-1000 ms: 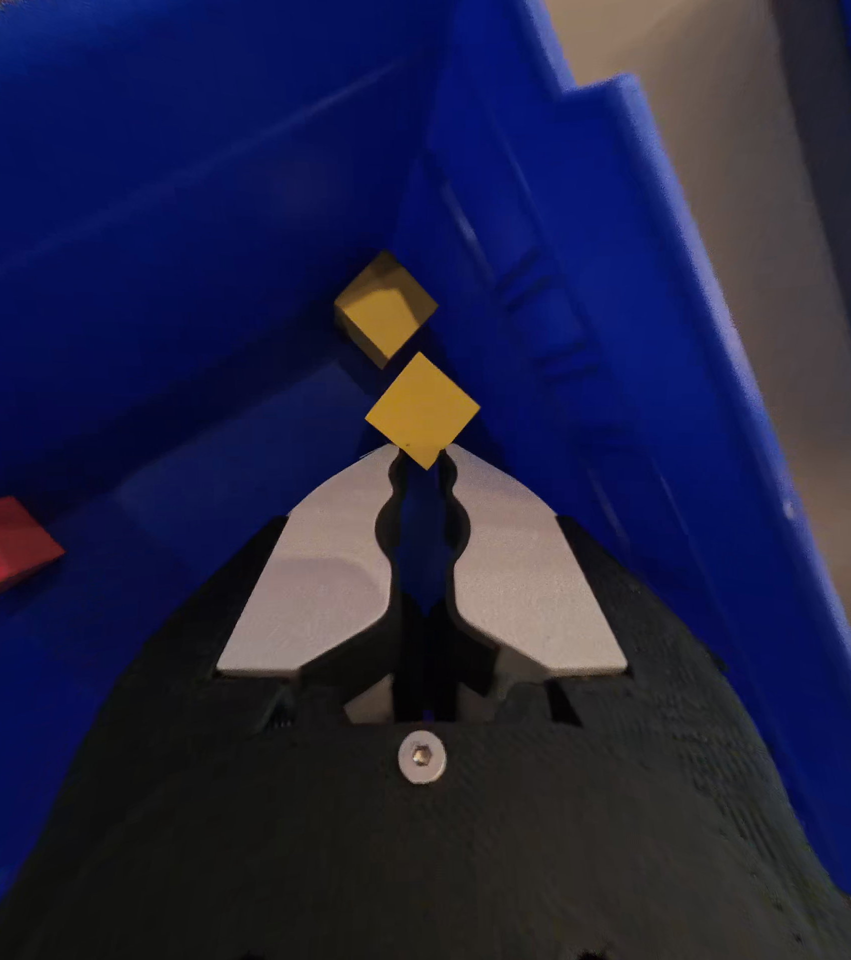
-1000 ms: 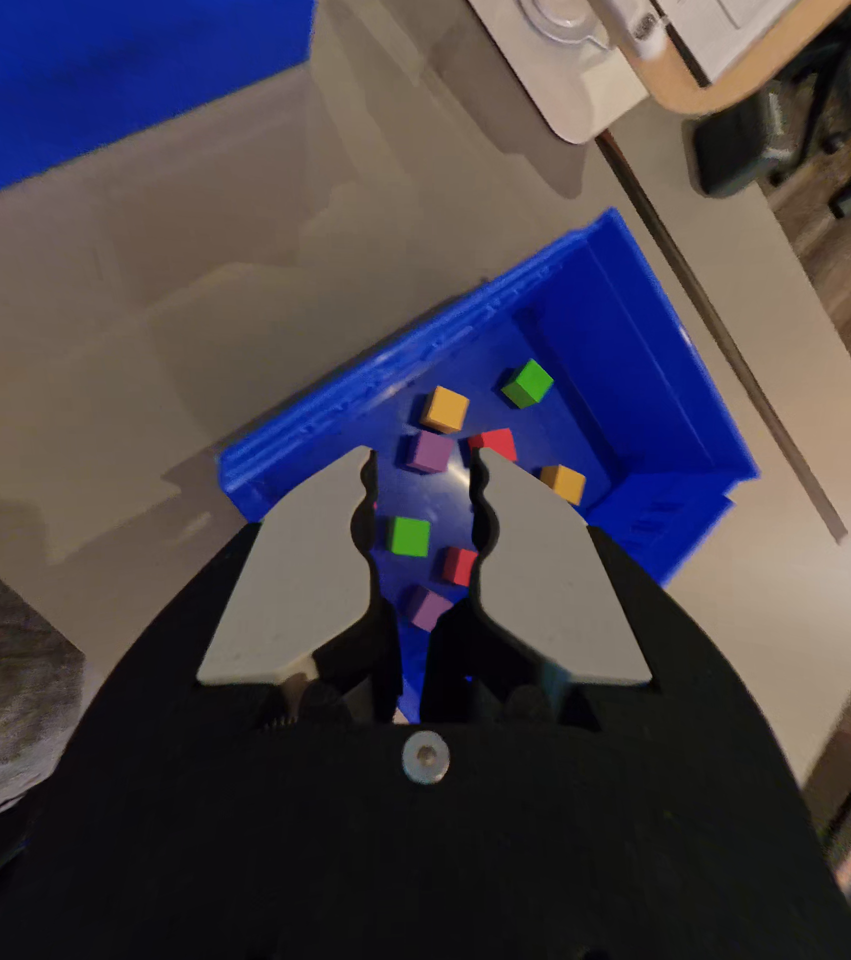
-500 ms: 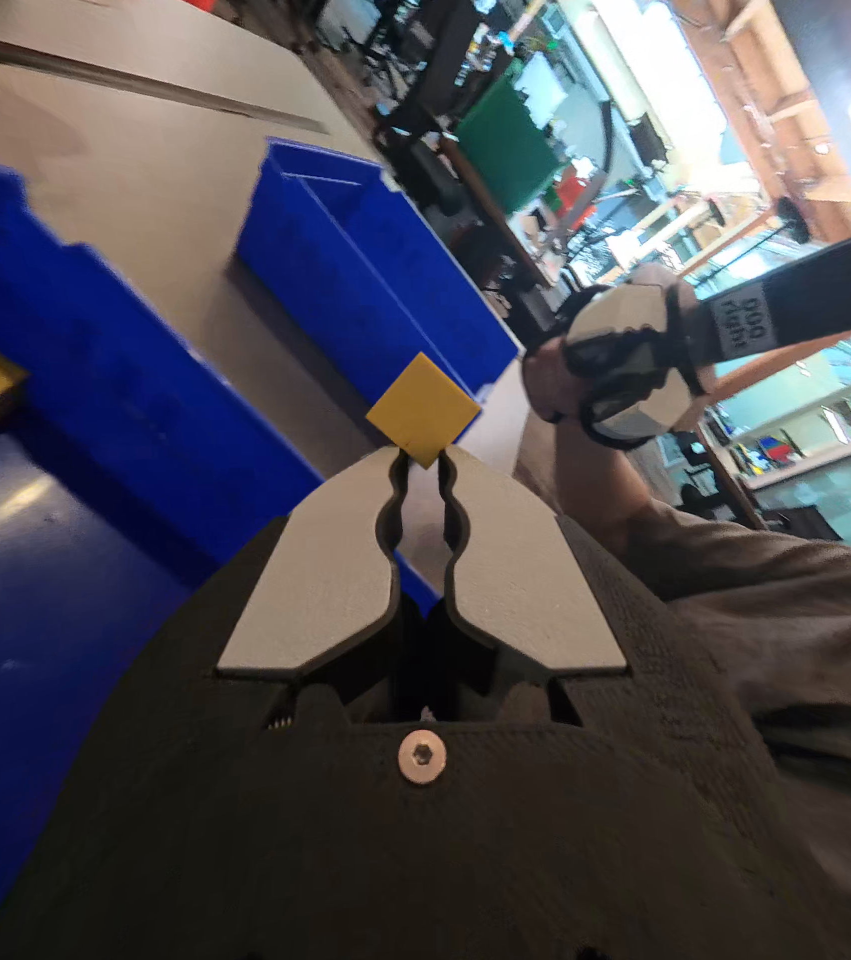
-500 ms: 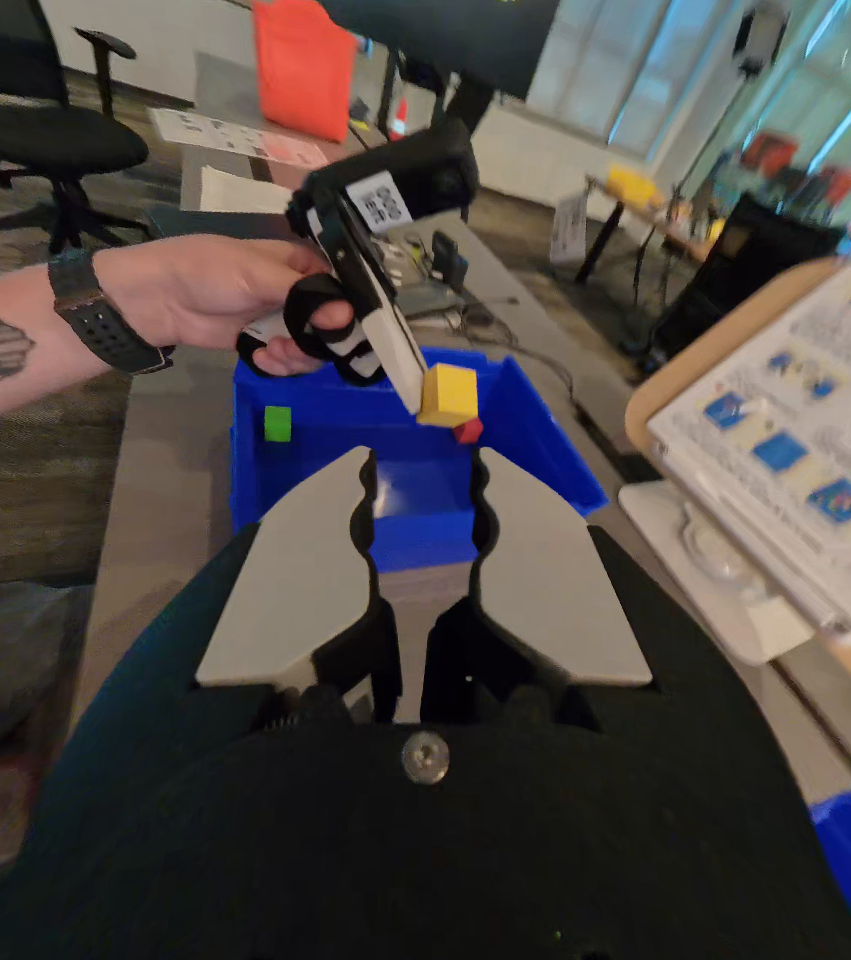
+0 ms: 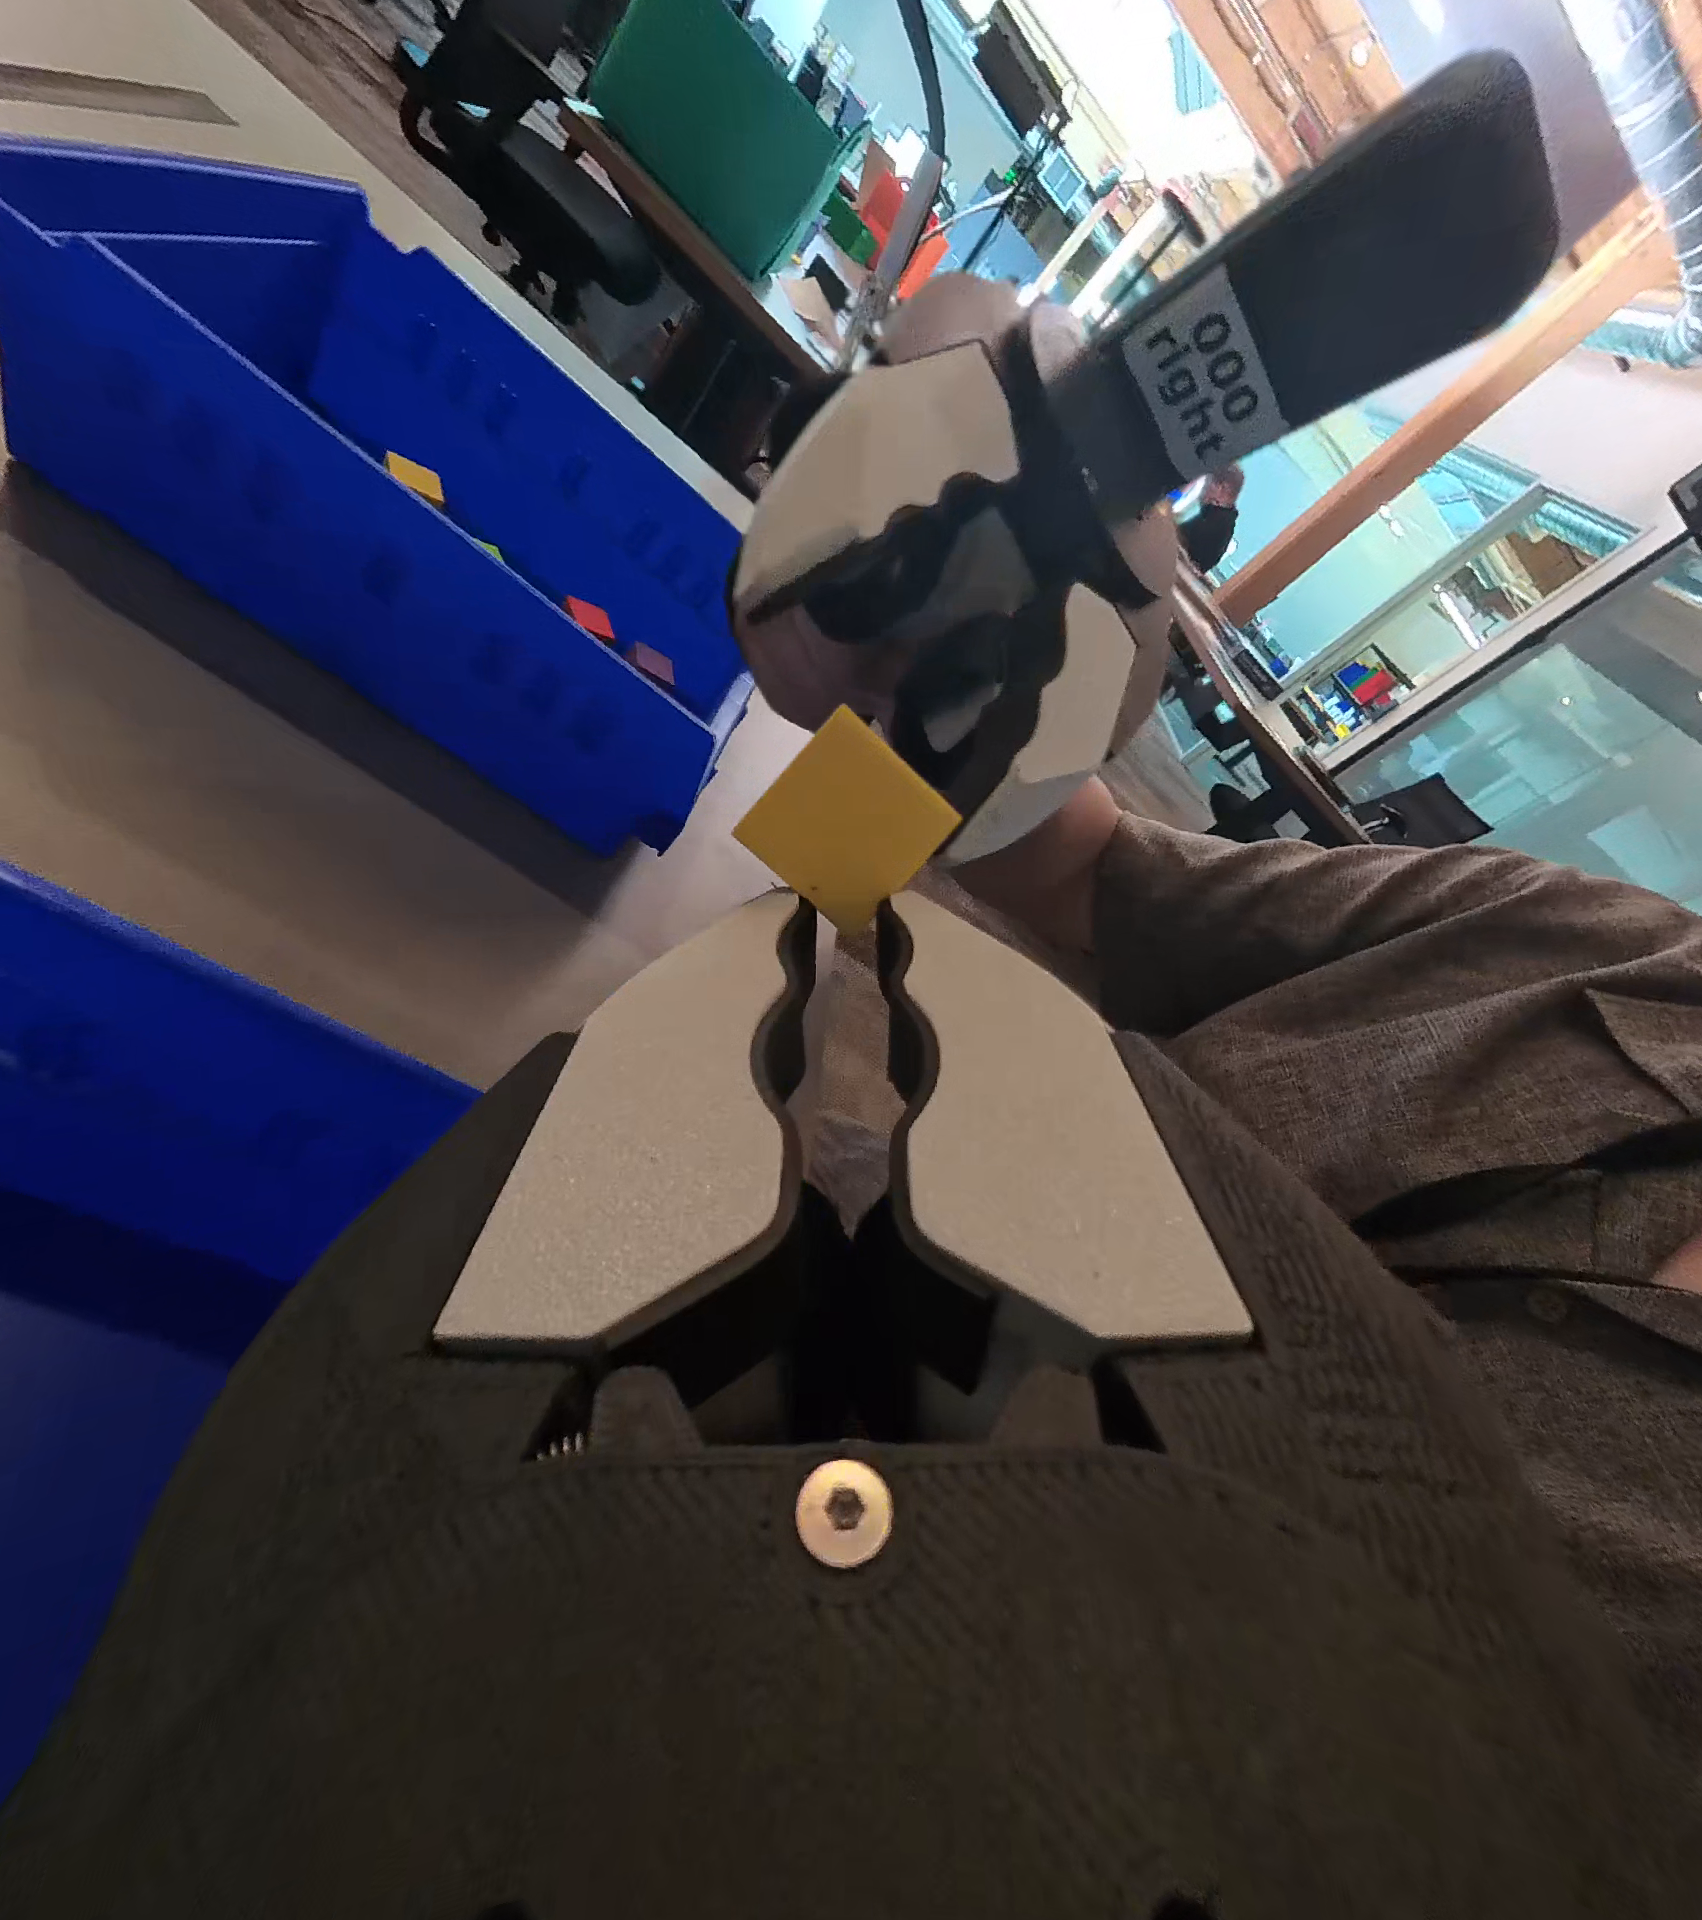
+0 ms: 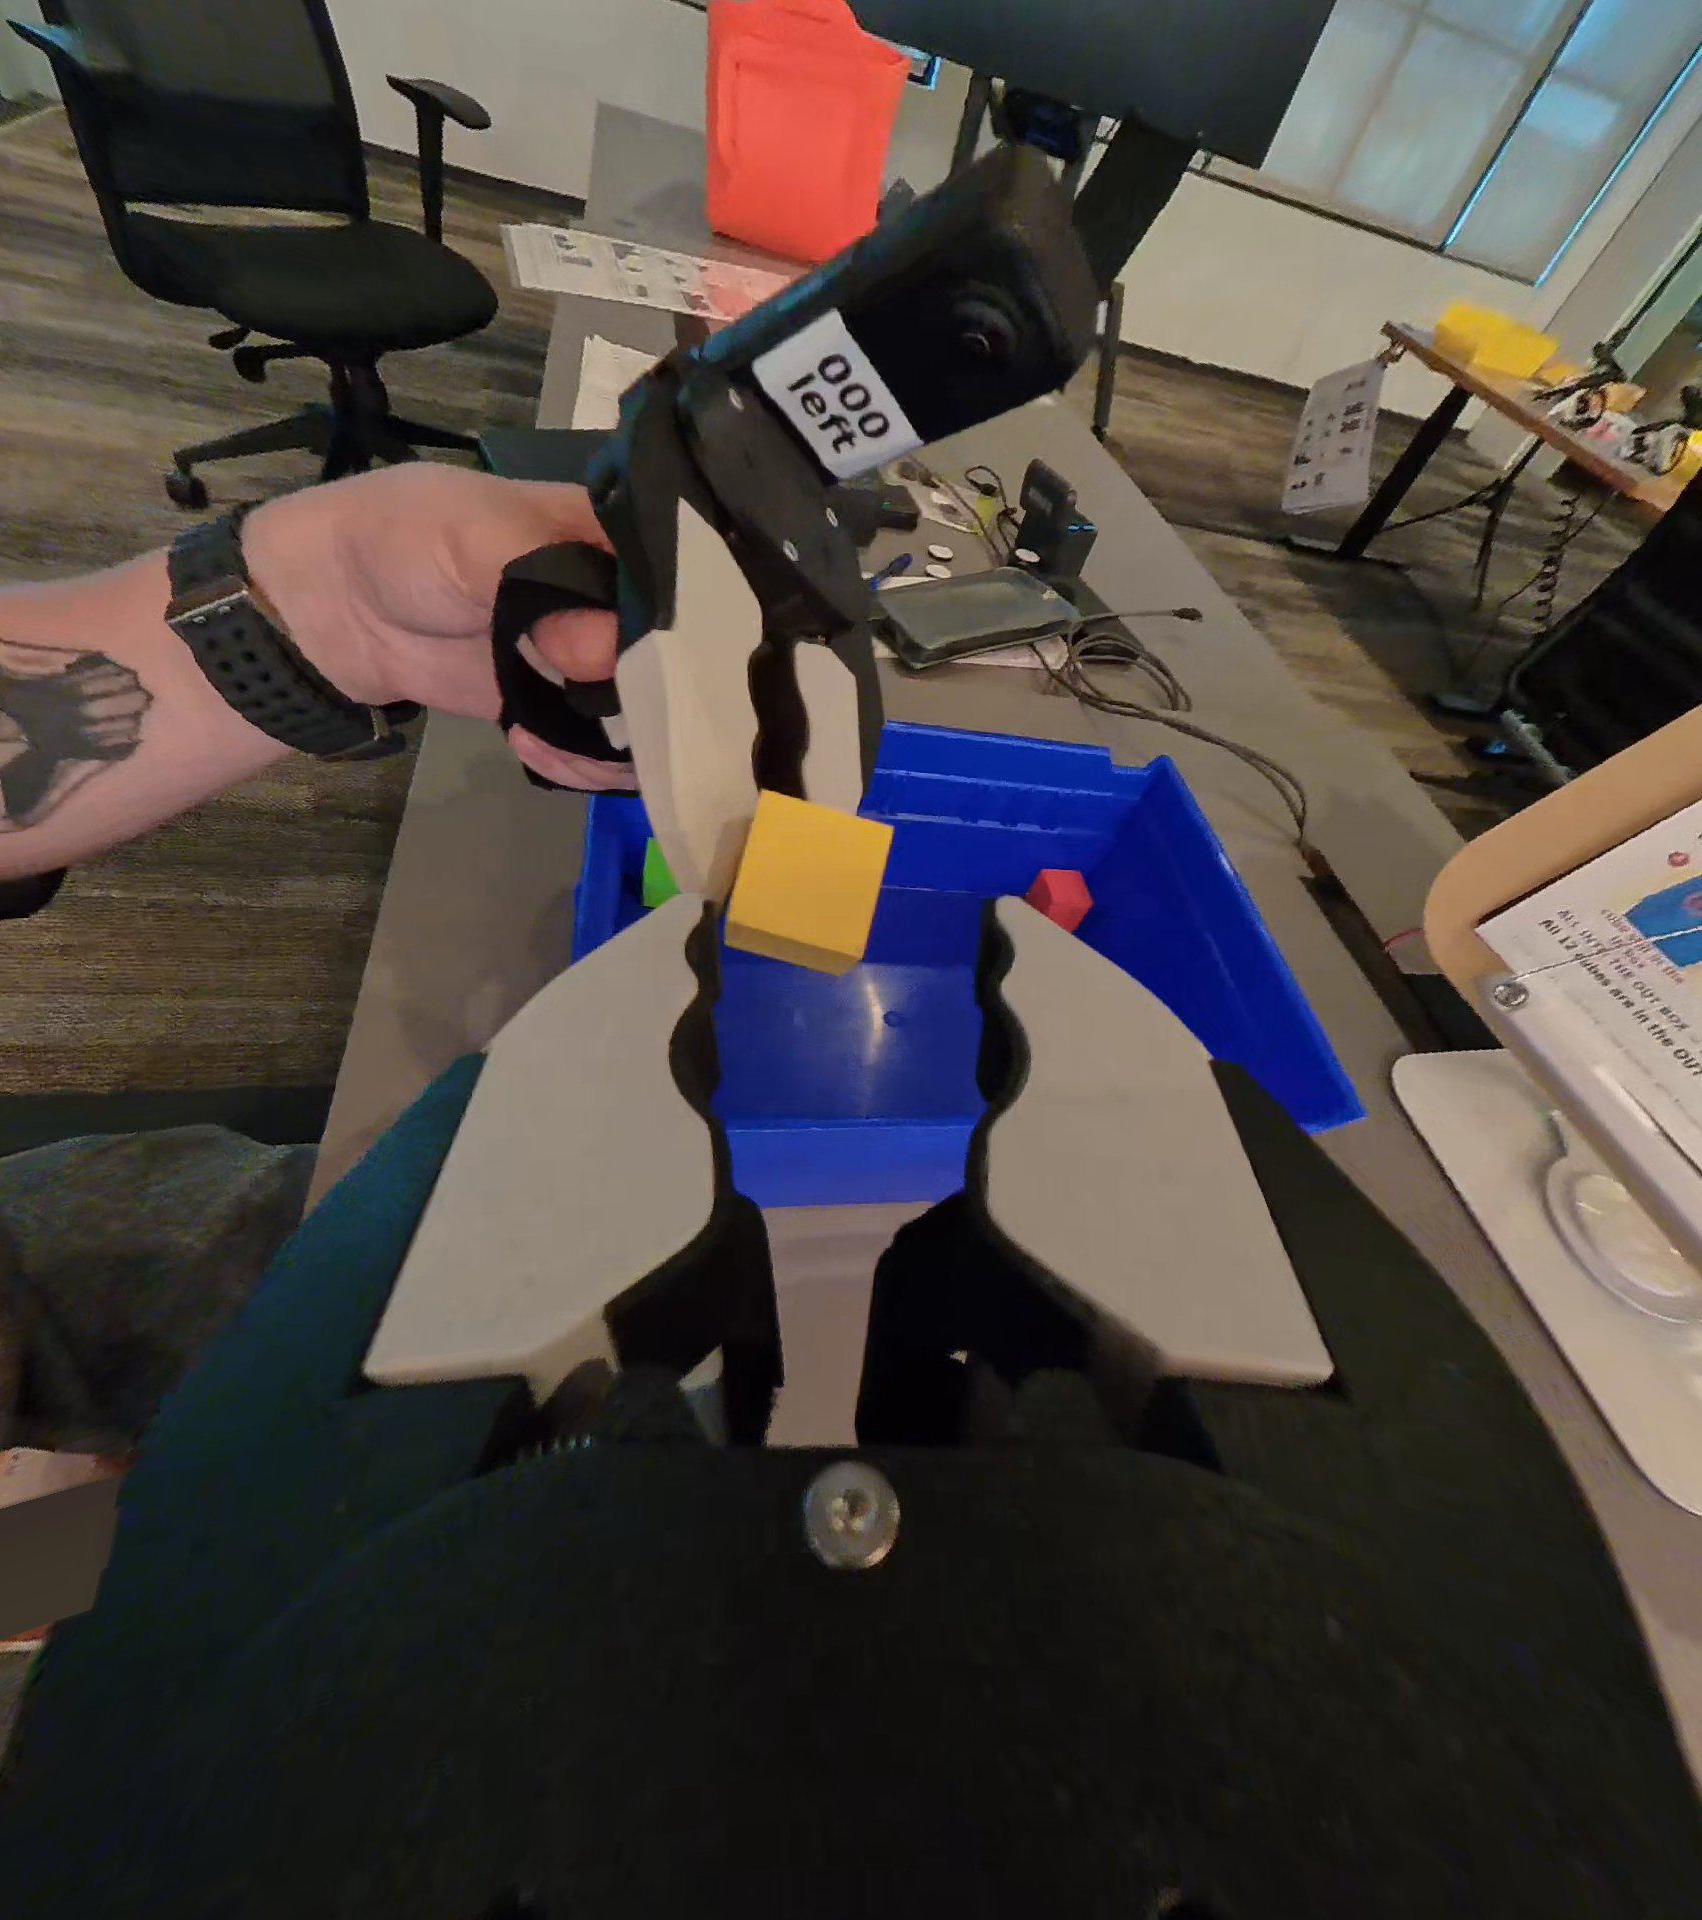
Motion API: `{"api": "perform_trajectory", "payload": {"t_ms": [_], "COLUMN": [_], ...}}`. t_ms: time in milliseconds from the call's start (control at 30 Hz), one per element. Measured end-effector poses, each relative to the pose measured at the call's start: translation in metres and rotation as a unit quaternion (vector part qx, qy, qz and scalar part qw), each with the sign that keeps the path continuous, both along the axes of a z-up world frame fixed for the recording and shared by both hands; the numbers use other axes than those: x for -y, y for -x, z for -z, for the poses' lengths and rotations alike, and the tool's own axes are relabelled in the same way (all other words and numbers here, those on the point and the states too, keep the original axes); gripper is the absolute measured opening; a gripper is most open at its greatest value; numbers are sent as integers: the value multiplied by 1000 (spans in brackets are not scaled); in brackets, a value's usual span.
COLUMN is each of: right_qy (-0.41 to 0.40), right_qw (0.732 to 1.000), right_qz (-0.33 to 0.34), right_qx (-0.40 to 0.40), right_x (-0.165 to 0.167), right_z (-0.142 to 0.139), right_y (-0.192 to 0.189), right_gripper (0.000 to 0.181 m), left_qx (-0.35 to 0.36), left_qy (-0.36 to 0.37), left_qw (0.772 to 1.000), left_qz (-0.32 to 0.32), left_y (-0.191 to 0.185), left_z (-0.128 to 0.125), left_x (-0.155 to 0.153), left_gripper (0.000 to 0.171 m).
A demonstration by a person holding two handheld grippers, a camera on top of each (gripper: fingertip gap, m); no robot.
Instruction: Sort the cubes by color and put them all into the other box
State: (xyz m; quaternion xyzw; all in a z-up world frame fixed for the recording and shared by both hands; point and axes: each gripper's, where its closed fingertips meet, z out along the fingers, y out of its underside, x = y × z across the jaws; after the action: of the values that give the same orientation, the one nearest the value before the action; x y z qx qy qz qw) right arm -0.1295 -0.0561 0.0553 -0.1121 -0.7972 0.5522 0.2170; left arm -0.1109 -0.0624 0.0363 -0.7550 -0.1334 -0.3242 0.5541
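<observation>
My left gripper [image 5: 845,916] is shut on a corner of a yellow cube [image 5: 845,821] and holds it in the air above the table. In the right wrist view the left gripper [image 6: 785,821] points down with the yellow cube [image 6: 805,883] at its tips. My right gripper [image 6: 852,914] is open, its jaws wide apart, and the cube sits just beyond its tips, nearer the left finger [image 6: 598,1122]. In the left wrist view the right gripper [image 5: 888,707] faces me, open, right behind the cube.
A blue bin [image 6: 1190,883] below holds a green cube [image 6: 658,873] and a red cube [image 6: 1057,896]. A second blue bin [image 5: 307,416] holds several coloured cubes. A board with a printed sheet [image 6: 1657,987] lies at right. A hand with a watch [image 6: 390,592] holds the left gripper.
My left gripper lifted the yellow cube out of the blue bin and swung toward the right gripper. My right gripper turned up from the bin of cubes, closed in on the cube and opened wider.
</observation>
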Motion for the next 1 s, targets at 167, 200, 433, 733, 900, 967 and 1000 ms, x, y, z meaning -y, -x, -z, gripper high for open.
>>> {"api": "perform_trajectory", "payload": {"t_ms": [167,200,433,733,900,967,1000], "right_qy": [13,12,6,-18,-111,-153,-165], "right_qw": [999,999,999,1000,985,969,962], "right_qz": [-31,-34,-34,9,108,151,169], "right_qx": [28,27,23,4,82,124,141], "right_x": [6,7,5,-33,-122,-161,-178], "right_z": [0,0,-2,-17,-7,10,18], "right_y": [-7,-8,-11,-8,0,1,1], "right_gripper": [39,35,26,26,26,26,26], "left_qx": [-25,-29,-28,-29,-53,-58,-60], "left_qy": [4,7,-1,-8,-8,-15,-17], "left_qw": [1000,1000,1000,999,995,994,993], "left_qz": [6,5,7,-43,-87,-94,-100], "left_y": [-6,-6,-7,5,9,8,9], "left_z": [-2,-2,-7,-13,-16,-18,-19], "left_x": [-2,-2,-3,5,24,31,35], "left_gripper": [11,11,14,37,37,37,37]}}
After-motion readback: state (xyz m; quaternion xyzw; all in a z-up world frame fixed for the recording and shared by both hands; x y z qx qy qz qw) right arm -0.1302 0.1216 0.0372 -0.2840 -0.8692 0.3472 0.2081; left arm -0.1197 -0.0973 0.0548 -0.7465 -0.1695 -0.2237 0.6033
